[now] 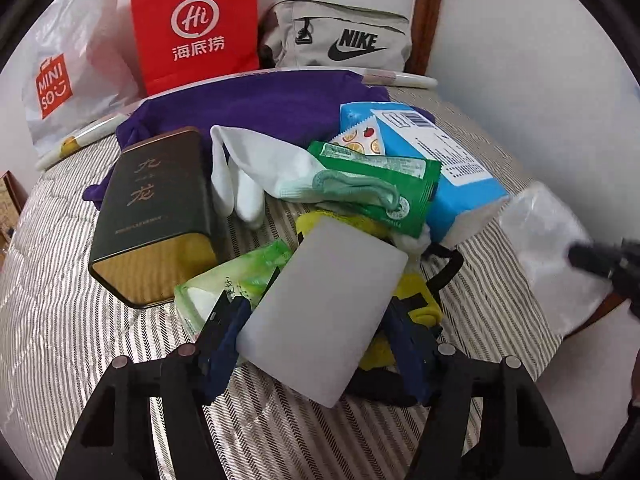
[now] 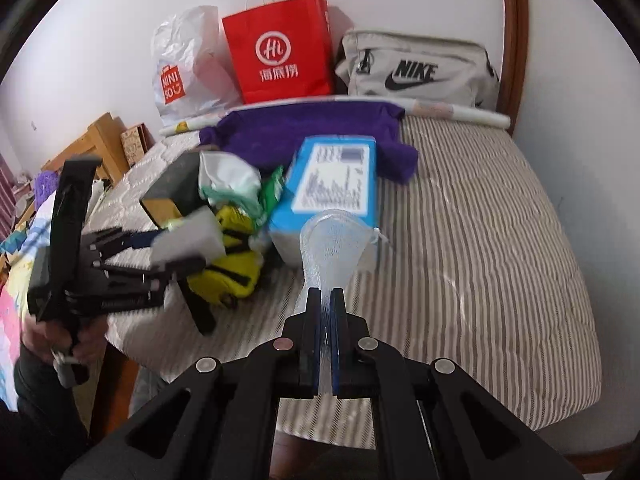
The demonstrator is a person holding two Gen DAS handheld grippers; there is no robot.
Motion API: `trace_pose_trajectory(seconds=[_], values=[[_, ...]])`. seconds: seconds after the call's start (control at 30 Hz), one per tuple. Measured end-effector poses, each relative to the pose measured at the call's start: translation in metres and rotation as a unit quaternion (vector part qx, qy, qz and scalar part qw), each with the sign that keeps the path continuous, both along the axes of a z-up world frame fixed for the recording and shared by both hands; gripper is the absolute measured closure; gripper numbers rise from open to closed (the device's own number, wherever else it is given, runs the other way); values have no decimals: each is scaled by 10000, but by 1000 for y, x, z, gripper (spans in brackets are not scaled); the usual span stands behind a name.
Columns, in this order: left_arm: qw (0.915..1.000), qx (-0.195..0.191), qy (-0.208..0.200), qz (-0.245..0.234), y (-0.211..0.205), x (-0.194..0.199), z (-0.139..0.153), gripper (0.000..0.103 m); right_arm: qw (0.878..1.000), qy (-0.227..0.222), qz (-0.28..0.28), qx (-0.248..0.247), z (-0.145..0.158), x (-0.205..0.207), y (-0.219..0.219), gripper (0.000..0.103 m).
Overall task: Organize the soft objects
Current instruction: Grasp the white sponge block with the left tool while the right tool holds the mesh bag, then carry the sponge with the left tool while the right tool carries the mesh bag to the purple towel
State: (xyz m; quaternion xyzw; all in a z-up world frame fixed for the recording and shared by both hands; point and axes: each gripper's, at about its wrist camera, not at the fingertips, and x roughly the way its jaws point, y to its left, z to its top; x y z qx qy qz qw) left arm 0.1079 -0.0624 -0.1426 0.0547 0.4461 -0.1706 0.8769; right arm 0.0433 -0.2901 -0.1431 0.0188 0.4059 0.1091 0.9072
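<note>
My left gripper (image 1: 316,320) is shut on a white foam block (image 1: 326,312) and holds it over the pile on the striped bed; it also shows in the right wrist view (image 2: 188,240). Under it lie a yellow and black pouch (image 1: 416,292), a green tissue pack (image 1: 236,280), white gloves (image 1: 248,168), a green wipes packet (image 1: 380,188) and a blue tissue pack (image 1: 440,160). My right gripper (image 2: 325,300) is shut on a clear crinkly plastic bag (image 2: 328,240), held above the bed in front of the blue pack (image 2: 332,184).
A dark tin box (image 1: 156,212) lies left of the pile. A purple cloth (image 1: 260,104) is spread behind. A Miniso bag (image 2: 184,68), a red paper bag (image 2: 280,56) and a grey Nike bag (image 2: 416,68) stand against the wall. The striped mattress (image 2: 500,220) stretches right.
</note>
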Motion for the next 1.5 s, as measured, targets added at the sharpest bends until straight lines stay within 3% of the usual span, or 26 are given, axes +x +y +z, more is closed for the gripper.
trace_pose_trajectory(seconds=[0.17,0.4,0.9,1.2,1.5], values=[[9995,160,-177,200,-1,-4,15,38,9997,134,92,203,-26,3,-13,99],[9971,6,-271,712,10,-6,44,38,9982,112,367,451,-36,11,-17,99],[9847,-49,-363,1705,30,18,81,38,9906,-513,1109,620,36,28,-25,99],[9782,-5,-442,2031,44,30,96,38,9913,-690,983,541,63,72,-23,99],[9808,24,-491,1886,60,61,114,38,9925,-831,599,664,81,111,-16,99]])
